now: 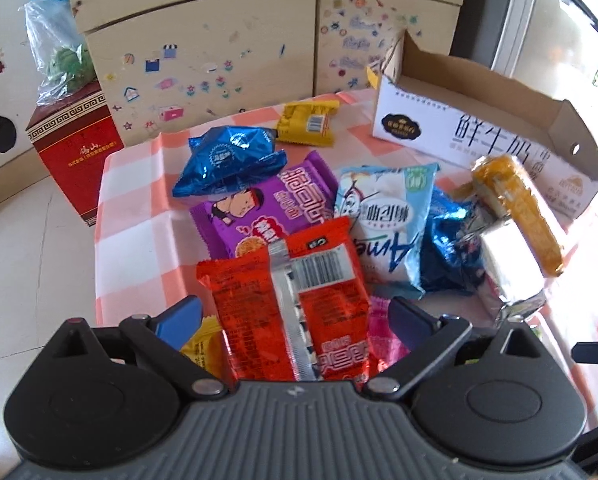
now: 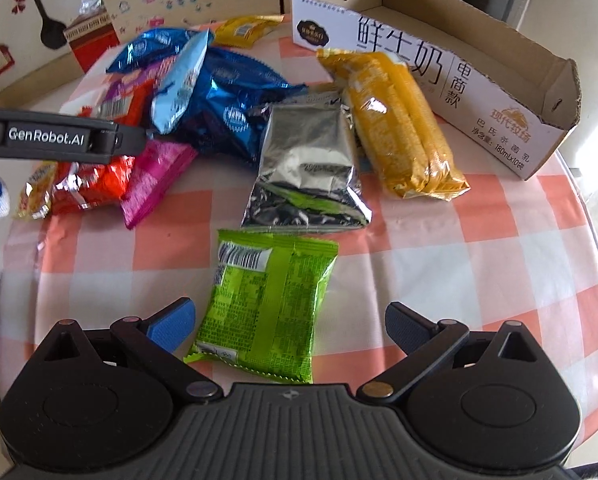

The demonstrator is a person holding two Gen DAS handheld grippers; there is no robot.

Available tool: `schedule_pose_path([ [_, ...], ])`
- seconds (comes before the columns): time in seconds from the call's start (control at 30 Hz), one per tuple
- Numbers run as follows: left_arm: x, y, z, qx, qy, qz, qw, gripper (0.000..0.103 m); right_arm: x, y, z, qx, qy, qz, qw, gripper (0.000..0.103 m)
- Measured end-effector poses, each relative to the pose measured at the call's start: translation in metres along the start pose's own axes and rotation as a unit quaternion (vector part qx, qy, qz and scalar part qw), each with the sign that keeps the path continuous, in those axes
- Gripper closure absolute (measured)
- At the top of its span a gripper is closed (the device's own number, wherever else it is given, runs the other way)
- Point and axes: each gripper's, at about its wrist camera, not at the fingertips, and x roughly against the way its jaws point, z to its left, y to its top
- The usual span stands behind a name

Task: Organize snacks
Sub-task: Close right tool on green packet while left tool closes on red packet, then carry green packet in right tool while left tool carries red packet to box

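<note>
I have two tools over the bench (image 2: pixel 479 272), which has a pink and white checked cloth on it. My left tool (image 1: pixel 295 318) is spread wide, and a red pack (image 1: pixel 287 300) lies between its two blue fingers (image 1: pixel 179 320), but they do not pinch it yet. My right tool (image 2: pixel 291 322) is spread wide too, with a green pack (image 2: pixel 267 304) lying flat right in front of it, between the fingers. More snacks sit in a heap farther back: a silver pack (image 2: pixel 307 168), a long yellow pack (image 2: pixel 395 128) leaning by the box (image 2: pixel 499 92), blue packs (image 2: pixel 227 100), a pink pack (image 2: pixel 155 176) and a purple pack (image 1: pixel 267 208). The box is open at the top and looks empty from here, so I think the snacks should go in there. These packs look light and puffy. The wrap is shiny, so I think it may slip. What is inside may crack if I squeeze hard. I would take the green pack across its middle, or by its flat crimped edge, and press softly. The red pack lies partly on other packs, so it may slide when I close on it.
</note>
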Motion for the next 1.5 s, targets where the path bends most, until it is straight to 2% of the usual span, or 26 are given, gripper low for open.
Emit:
schedule_pose_path([
  [0.13, -0.008, -0.002, 0.004, 0.020, 0.001, 0.011, 0.9997, 0.004, -0.003, -0.001, 0.003, 0.007, -0.006, 0.003, 1.000, 0.001],
  [0.33, -0.014, -0.005, 0.002, 0.026, -0.008, 0.011, 0.9996, 0.008, -0.005, 0.001, 0.004, 0.011, -0.009, -0.005, 1.000, 0.010],
  [0.4, -0.013, -0.005, 0.003, 0.030, -0.018, 0.012, 0.9993, 0.021, -0.003, 0.000, 0.003, 0.010, -0.006, -0.010, 1.000, 0.017],
  [0.5, -0.010, -0.007, 0.003, 0.036, -0.031, 0.016, 0.9988, 0.031, 0.000, 0.001, 0.002, 0.014, -0.003, -0.018, 1.000, 0.029],
  [0.6, -0.006, -0.009, 0.001, 0.033, -0.030, 0.013, 0.9989, 0.034, 0.002, 0.002, 0.000, 0.009, 0.003, -0.024, 1.000, 0.038],
  [0.7, -0.002, -0.011, -0.002, 0.030, -0.023, 0.010, 0.9992, 0.034, 0.004, 0.003, -0.006, -0.002, 0.015, -0.026, 1.000, 0.042],
  [0.8, 0.005, -0.013, -0.002, 0.034, -0.019, 0.004, 0.9992, 0.034, 0.007, 0.003, -0.010, -0.013, 0.028, -0.030, 0.999, 0.045],
  [1.17, 0.032, -0.022, -0.008, 0.039, -0.046, -0.025, 0.9979, 0.034, 0.022, 0.002, -0.021, -0.034, 0.063, -0.055, 0.996, 0.046],
  [1.4, 0.048, -0.022, -0.016, 0.021, -0.037, -0.055, 0.9976, 0.034, 0.037, 0.005, -0.019, -0.023, 0.080, -0.084, 0.993, 0.046],
  [1.5, 0.052, -0.021, -0.020, 0.010, -0.030, -0.063, 0.9975, 0.034, 0.044, 0.008, -0.018, -0.009, 0.068, -0.102, 0.992, 0.046],
])
